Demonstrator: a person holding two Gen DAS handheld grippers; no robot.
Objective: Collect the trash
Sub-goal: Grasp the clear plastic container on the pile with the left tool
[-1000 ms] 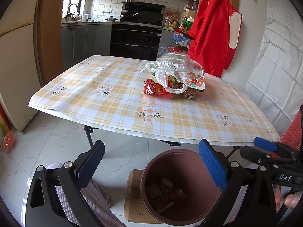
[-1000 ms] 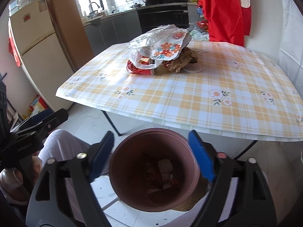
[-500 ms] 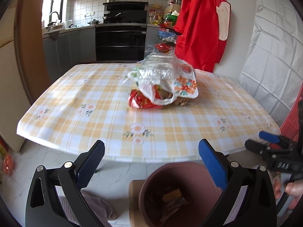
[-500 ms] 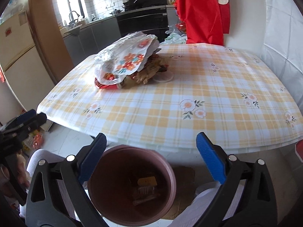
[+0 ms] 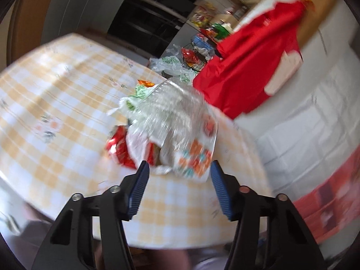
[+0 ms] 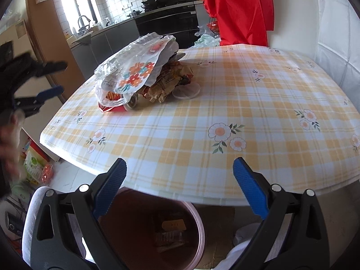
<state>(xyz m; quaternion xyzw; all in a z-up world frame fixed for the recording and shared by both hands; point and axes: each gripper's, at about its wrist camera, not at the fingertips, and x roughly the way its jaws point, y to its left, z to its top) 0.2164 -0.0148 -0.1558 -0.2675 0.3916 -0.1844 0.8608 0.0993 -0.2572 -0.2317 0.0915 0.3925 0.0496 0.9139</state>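
- Trash heap (image 6: 144,72) lies on the counter (image 6: 225,117), toward its far left part in the right wrist view.
- Flowered bag (image 6: 135,76) tops the heap; wrappers (image 6: 166,85) beneath it.
- Round lid (image 6: 186,90) flat on the counter, just right of the heap.
- Bin (image 6: 157,229) on the floor, below the counter's near edge; scraps inside.
- Hanging garment (image 6: 236,9) behind the counter's far edge.
- Kitchen units (image 6: 162,22) beyond.

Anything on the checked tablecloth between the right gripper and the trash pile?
No. In the right wrist view, only bare checked tablecloth lies between the open right gripper and the trash pile.
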